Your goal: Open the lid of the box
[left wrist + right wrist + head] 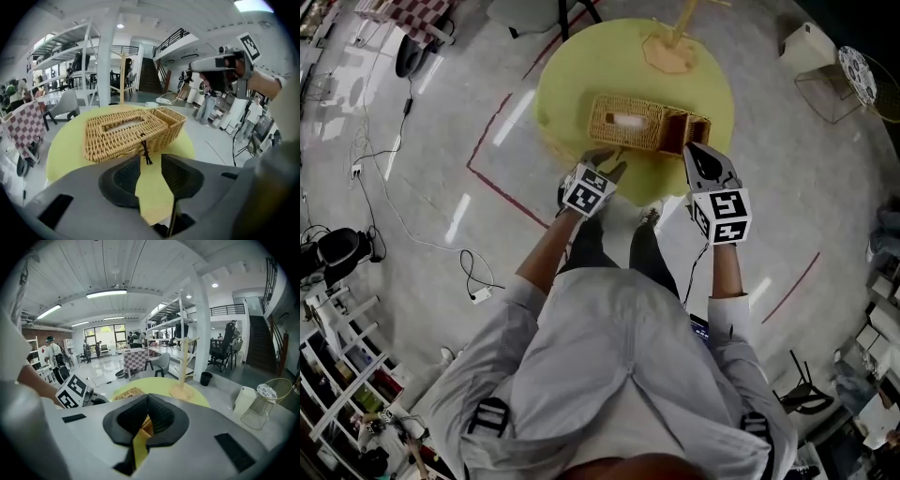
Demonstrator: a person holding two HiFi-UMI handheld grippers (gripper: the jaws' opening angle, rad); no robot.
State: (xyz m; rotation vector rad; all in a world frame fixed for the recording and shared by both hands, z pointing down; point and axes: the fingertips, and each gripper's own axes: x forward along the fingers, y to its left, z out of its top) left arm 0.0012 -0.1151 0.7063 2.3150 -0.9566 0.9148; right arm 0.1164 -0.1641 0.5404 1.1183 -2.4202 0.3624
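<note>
— Wicker, that box [626,122]. Where does it sit?
— On the round yellow table [581,75], near the side closest to the person. Its lid [123,125] looks flat and shut, so I think the opening is not done yet.
— So what step is this?
— The getting-ready step, I'd say. The left gripper [151,169] is low, just in front of the long side of the box. A little black cord [146,151] hangs from the front edge of the lid, right in line with the gap.
— Are its jaws wide?
— Yes, spread apart. Only the yellow table top shows between the pads. They touch nothing.
— And the right gripper [146,401]?
— It is held higher, by the right end of the box, where a small side pocket is. Its jaws are pressed together at the tips. A bit of wicker shows through the slit lower down, but it looks like it is behind them, not pinched. I cannot tell if the tips touch the box.
— What comes next?
— My guess: the left one must go forward a little, close on the cord or the lid's front edge, then lift up and back. The cord is thin, so the pinch has to land right on it. The right one may need to hold the box so it does not slide.
</note>
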